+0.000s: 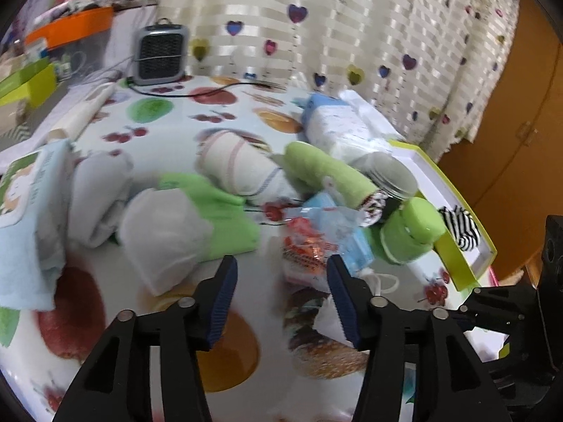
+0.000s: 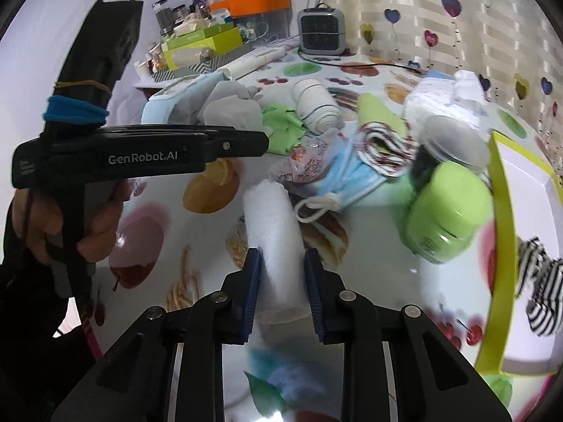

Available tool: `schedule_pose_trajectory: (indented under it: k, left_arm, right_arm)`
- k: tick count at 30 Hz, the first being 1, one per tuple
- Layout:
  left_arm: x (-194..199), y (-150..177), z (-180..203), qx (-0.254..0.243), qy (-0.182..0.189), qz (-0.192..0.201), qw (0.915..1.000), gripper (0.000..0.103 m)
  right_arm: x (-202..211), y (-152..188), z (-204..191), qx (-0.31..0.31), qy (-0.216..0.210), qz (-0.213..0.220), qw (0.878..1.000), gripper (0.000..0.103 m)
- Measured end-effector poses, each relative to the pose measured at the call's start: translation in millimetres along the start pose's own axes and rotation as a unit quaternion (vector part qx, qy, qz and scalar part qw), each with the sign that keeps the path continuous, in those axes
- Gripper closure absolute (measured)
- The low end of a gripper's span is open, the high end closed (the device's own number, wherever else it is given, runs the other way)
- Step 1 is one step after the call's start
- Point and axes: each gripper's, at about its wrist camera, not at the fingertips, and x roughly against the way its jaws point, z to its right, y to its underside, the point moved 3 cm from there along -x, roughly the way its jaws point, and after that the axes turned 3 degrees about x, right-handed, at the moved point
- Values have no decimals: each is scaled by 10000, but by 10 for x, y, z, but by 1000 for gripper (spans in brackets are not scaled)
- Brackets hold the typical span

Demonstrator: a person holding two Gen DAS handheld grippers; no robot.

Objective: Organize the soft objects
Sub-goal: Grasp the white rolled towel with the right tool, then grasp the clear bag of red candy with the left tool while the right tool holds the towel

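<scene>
A white tablecloth (image 2: 387, 70) is showing red, green and orange fruit prints. On it, a plain white towel roll (image 2: 272, 232) is lying just beside a pale blue face mask (image 2: 346, 179). Beyond the mask, a bright green cloth (image 2: 281, 125) is showing. To the mask's right, a lime green jar (image 2: 447, 218) is standing before a lime-edged white box (image 2: 499, 190) holding black-and-white striped socks (image 2: 540, 292).

right gripper (image 2: 281, 281): jaws clamped on rolled white towel (image 2: 274, 232) | fruit-print tabletop (image 2: 197, 246) | lime-green box (image 2: 503, 246) right
</scene>
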Motion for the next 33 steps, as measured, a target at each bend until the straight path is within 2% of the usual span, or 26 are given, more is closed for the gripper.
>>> schedule_pose_trajectory:
  k: [9,14,22,33]
  left_arm:
    - [-380,-41,213,-208,100,-326,9992,49]
    - [-526,4,225,-118,19,-490,9987,49]
    - [-425,62,178,-36,-13,-324,9995,70]
    - [-49,118,113,2,-132,11,9999,75]
  right_arm:
    - [192,204,195,-288,245,51,9993,76]
    - [204,303,283,-441,289,18,9986,76]
    - [255,321,308,-489,309,107,9983,76]
    - [397,326,206,-470,317,332,9978,76]
